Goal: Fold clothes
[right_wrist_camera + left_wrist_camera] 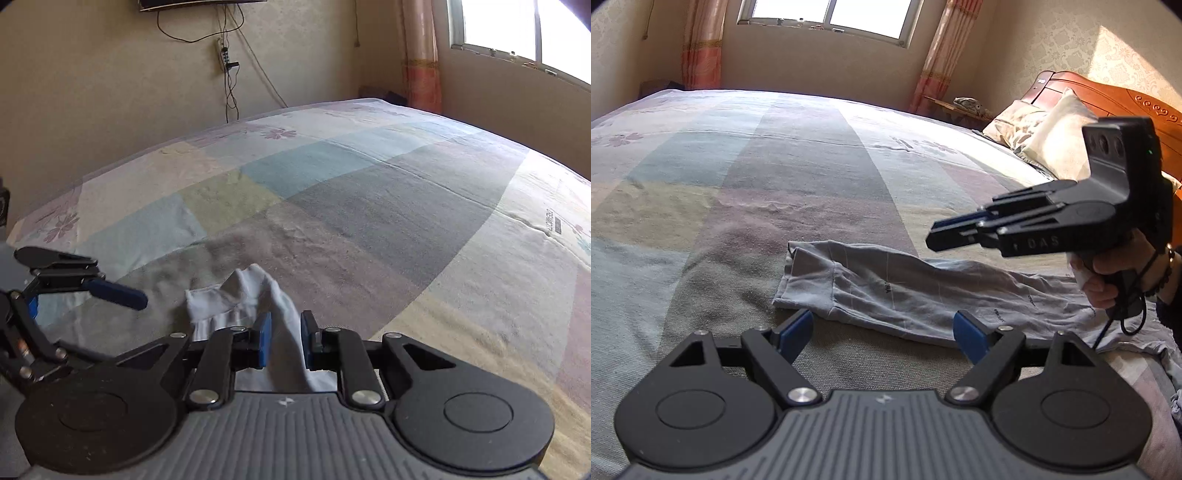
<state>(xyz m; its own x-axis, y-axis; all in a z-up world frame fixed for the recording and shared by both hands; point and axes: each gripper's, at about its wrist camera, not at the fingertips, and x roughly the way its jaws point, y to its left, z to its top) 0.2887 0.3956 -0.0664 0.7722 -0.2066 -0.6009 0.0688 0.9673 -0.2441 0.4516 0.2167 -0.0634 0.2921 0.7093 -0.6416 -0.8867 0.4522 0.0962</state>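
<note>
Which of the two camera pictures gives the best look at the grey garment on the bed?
The left wrist view: the grey garment lies stretched along the bed there. The right wrist view shows only a bunched end near its own fingers.

"das" on right hand-held gripper (955,232) side; small print on grey garment (923,291) unreadable.

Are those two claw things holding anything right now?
Neither visibly grips anything. The left gripper is wide open; the right gripper straddles a fold of the grey garment.
</note>
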